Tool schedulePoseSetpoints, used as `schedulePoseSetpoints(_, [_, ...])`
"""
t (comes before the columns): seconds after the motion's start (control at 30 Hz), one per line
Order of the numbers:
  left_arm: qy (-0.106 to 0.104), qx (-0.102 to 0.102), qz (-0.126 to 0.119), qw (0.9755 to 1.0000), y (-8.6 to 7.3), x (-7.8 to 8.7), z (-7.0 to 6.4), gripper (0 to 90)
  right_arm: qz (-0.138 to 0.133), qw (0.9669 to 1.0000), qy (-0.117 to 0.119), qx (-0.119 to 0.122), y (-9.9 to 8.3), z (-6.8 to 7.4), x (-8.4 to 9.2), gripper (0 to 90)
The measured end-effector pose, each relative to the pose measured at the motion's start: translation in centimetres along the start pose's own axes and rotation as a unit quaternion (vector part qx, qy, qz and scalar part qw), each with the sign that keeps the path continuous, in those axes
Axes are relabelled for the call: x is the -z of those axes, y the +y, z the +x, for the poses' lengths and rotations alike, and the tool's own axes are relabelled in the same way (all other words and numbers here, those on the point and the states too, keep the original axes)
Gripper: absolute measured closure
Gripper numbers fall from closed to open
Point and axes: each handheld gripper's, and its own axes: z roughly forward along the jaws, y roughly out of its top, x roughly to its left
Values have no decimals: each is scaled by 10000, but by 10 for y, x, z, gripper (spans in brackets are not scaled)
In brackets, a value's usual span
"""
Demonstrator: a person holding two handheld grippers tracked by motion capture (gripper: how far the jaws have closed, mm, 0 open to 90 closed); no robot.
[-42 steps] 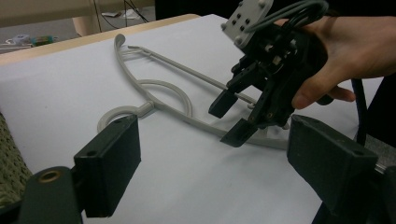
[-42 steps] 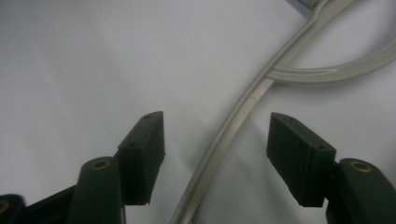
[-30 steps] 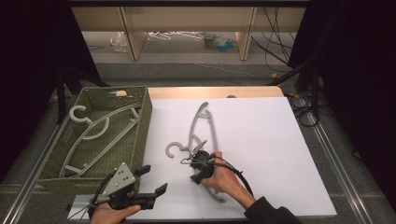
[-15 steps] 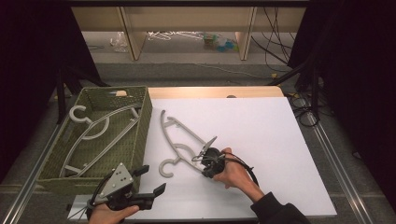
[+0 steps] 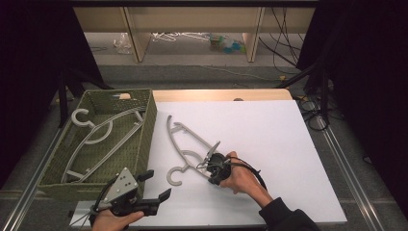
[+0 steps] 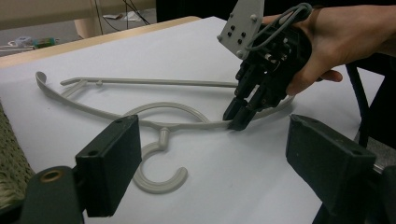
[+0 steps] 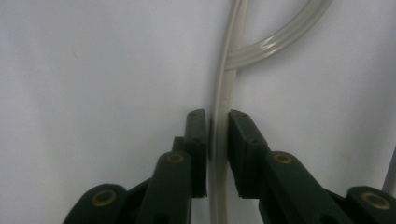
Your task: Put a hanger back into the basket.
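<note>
Black two-jaw grippers (grey plate, brass screws), black sleeve

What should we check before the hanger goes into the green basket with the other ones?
1. Right tongs grip the hanger: ok, both jaws press its thin arm.
2. Grip spot: cannot tell if balanced; they hold one arm, away from the hook, so it may swing when lifted.
3. Hanger free to lift: ok, it lies flat on the white table with nothing on it.
4. Room in the green basket: not ok yet, other hangers already lie across it, so aim carefully.
5. Left tongs: ok, open and holding nothing, near the basket's corner.
</note>
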Motion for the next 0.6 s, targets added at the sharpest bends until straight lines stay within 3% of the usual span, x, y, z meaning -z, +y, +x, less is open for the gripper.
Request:
schedulePoseSetpoints(0.03, [23,76,-7,10000,0,0,-1,181,0,10000,-22,39,0,0,0,813])
schedulePoseSetpoints(0.17, [16,-80,2,10000,3,1,-2,185,98,9998,14,173,-2,-1,4,824])
schedulePoseSetpoints(0.3, [-53,-524,92,9986,9,-4,-3,274,23,9990,237,366,-13,-8,23,825])
schedulePoseSetpoints(0.33, [-83,-877,148,9960,12,-8,-3,273,46,9986,282,448,-15,-11,28,825])
schedulePoseSetpoints(0.37, [-59,-976,188,9950,14,-10,-5,273,-13,9983,423,402,-19,-11,35,825])
schedulePoseSetpoints(0.5, [-124,-1145,433,9924,25,-23,-11,281,-103,9950,828,553,-37,-11,51,823])
schedulePoseSetpoints(0.57, [-143,-1159,591,9914,34,-30,-10,285,-116,9944,887,567,-44,-10,56,823])
schedulePoseSetpoints(0.6, [-202,-1315,736,9884,39,-34,-8,283,-115,9940,919,582,-47,-9,58,823])
